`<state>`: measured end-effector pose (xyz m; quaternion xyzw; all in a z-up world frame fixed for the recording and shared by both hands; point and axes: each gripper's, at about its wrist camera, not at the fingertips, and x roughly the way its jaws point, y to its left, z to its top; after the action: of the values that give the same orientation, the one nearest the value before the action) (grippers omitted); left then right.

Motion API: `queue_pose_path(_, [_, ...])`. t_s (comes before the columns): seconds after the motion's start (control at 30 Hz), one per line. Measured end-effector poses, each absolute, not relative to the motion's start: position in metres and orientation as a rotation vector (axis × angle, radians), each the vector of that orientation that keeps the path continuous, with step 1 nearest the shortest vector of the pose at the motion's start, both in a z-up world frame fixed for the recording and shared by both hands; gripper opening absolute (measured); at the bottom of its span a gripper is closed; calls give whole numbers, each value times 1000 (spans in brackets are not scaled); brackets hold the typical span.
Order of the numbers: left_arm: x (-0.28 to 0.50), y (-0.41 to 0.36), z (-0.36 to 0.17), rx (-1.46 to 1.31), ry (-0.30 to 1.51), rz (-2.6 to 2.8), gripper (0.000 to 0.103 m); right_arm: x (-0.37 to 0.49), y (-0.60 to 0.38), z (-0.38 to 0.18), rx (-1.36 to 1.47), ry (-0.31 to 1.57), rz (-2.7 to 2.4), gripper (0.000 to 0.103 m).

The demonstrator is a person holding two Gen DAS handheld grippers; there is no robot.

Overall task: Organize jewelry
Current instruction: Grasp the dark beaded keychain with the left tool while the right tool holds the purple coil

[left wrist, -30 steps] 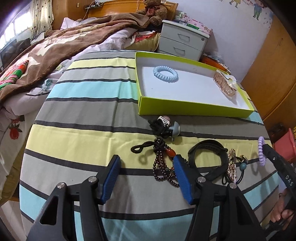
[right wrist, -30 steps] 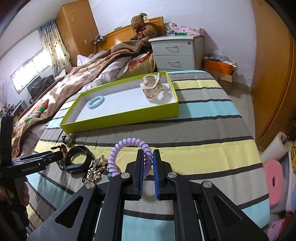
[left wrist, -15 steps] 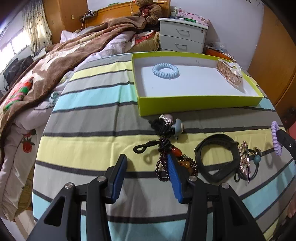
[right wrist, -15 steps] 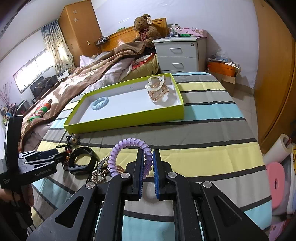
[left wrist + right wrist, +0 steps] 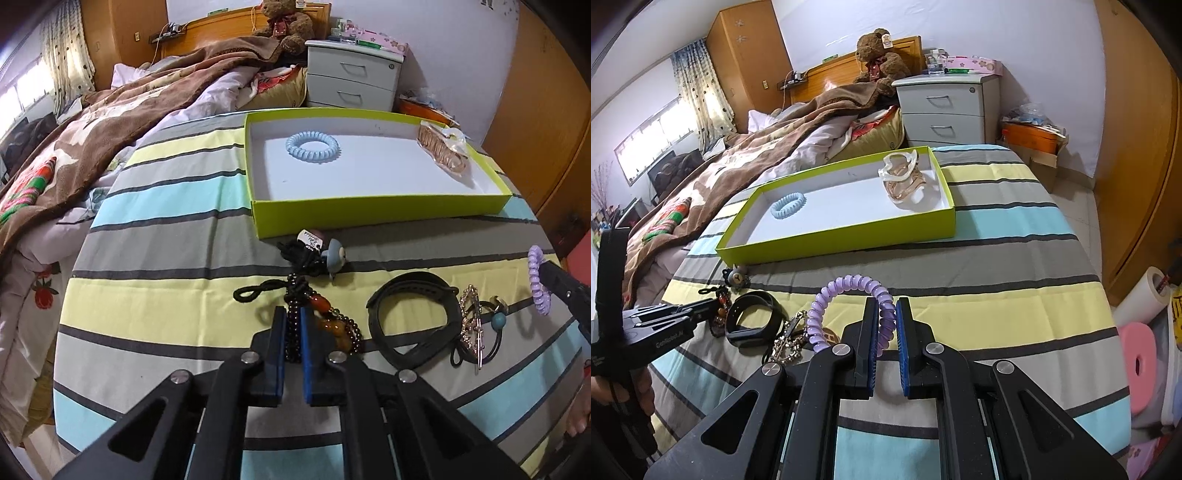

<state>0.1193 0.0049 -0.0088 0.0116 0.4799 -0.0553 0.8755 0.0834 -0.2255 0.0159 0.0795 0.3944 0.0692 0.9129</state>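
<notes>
Lying near striped cloth (image 5: 155, 302) front edge, beaded bracelet (image 5: 293, 332)

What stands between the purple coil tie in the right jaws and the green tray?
Nothing visible. The purple coil tie is gripped by the right gripper, and only bare striped bedcover lies ahead up to the green tray; its low front wall must be cleared.

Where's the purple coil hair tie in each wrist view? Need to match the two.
Left wrist view: the purple coil hair tie sits at the far right edge, clamped at the tip of the right gripper reaching in from that side.
Right wrist view: low centre, the hair tie arches up from between that gripper's shut blue pads.
Shared landmark: the lime-green tray holding the blue coil hair tie.
</notes>
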Motion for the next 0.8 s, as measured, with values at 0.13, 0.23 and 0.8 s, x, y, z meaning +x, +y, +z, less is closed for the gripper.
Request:
queue_pose_path(0.13, [117, 8, -8, -6, 1001, -129, 7, 82, -224, 18, 159, 807, 142, 10])
queue_pose_path(0.23, [116, 9, -5, -16, 995, -137, 6, 81, -223, 20, 159, 802, 139, 10])
queue_pose_path(0.8, [100, 26, 21, -82, 928, -168, 4, 72, -215, 38, 143, 764, 143, 10])
